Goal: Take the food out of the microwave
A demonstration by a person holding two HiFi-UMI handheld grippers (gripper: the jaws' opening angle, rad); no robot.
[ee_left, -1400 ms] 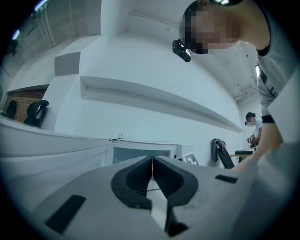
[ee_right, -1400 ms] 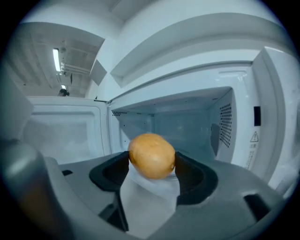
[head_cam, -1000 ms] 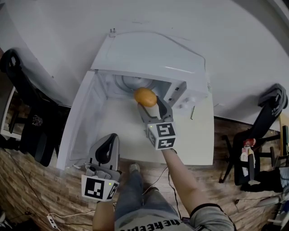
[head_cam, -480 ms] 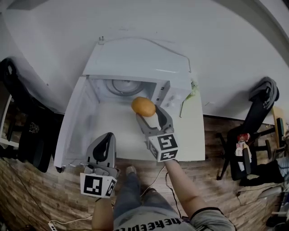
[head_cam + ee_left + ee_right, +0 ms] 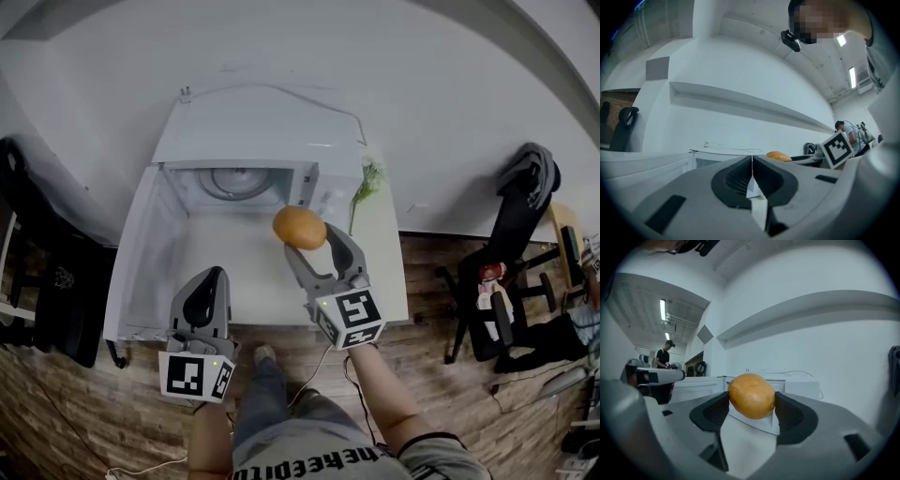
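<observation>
The right gripper (image 5: 314, 246) has its fingers pinching the food (image 5: 299, 227), a golden-brown, potato-like lump, by its two sides. It hangs in the air just outside the open microwave (image 5: 234, 122), above the white tabletop (image 5: 375, 272) in front of the oven mouth. The removal step looks nearly complete. The next move probably calls for carrying it clear and lowering it onto bare tabletop before letting go. The food is nearly round, and its slight long axis lies level, roughly from finger to finger, with no distinct pointed end. The left gripper (image 5: 208, 286) holds nothing, its fingers pressed together, near the swung-open door (image 5: 136, 253).
</observation>
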